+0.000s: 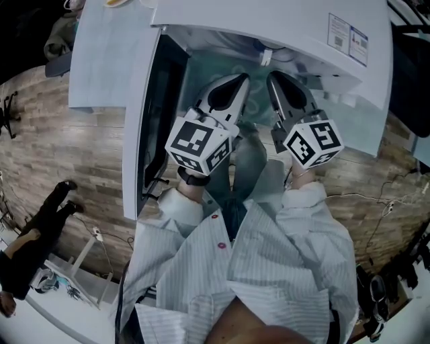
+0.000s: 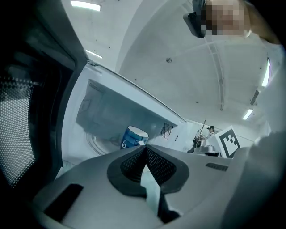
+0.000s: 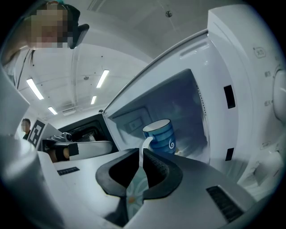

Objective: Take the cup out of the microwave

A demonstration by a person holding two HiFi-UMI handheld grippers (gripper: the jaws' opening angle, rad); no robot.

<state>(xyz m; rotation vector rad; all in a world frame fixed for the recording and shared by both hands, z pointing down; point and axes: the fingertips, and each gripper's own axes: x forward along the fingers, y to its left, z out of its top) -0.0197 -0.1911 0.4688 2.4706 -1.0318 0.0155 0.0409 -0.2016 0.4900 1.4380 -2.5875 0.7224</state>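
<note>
While the door is standing wide at the microwave's left, the left gripper and right gripper are hovering at its mouth, each pinched together on nothing. The cup is standing upright inside the microwave, beyond both tips, untouched, with room showing toward the door.

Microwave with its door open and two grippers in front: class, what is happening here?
A person holds a gripper in each hand in front of the open microwave. A blue cup stands inside it, its white handle on the side nearer the grippers. The left gripper and the right gripper are both shut and empty, pointing in at the cup. The cup has not yet been gripped or taken out.
</note>
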